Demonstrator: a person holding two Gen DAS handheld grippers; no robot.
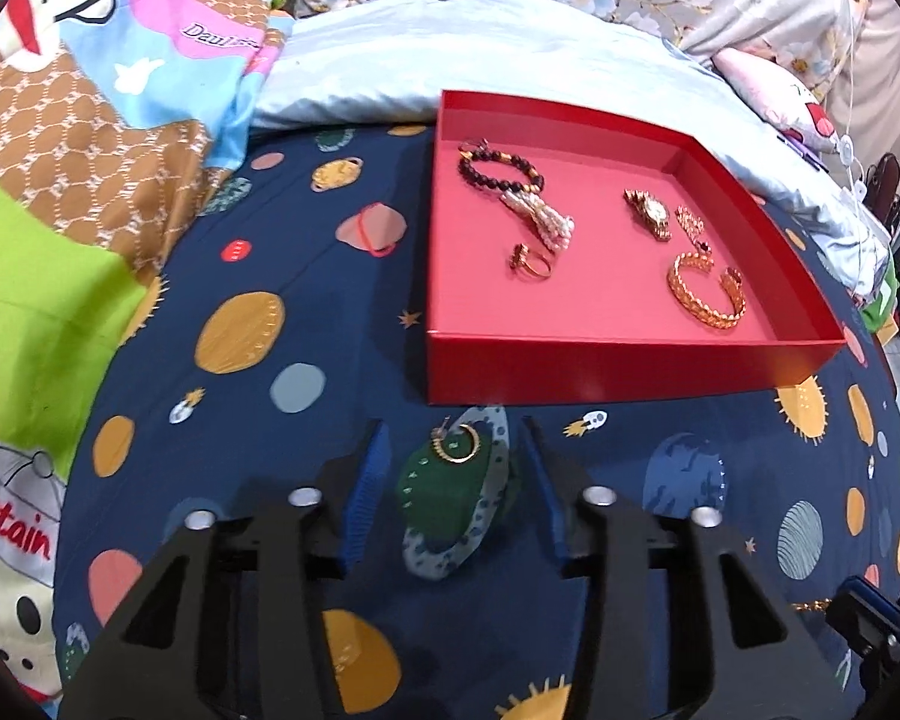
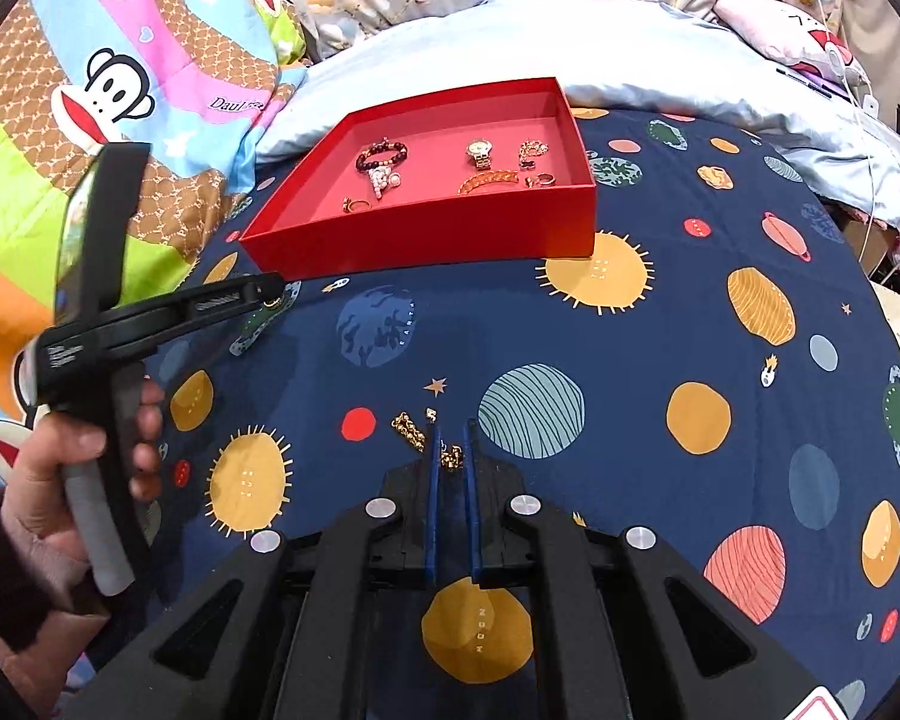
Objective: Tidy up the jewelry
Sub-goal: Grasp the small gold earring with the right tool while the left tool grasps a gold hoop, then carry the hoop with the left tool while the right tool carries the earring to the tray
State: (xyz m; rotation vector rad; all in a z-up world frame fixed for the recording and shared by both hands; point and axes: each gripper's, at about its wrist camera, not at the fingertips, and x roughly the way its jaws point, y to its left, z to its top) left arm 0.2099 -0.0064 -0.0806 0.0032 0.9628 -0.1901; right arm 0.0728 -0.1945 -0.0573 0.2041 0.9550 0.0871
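The left hand-held gripper is wide apart around a gold hoop earring on the bed, low in the frame. The right hand-held gripper is pinched on a gold chain. Next, both probably go up into the red box.

Gold hoop earring between spread tool fingers

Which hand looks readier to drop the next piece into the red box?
Probably the right. The right gripper is nearly shut around the gold chain, while the left gripper is open around a hoop earring lying on the sheet, though nearer the box.
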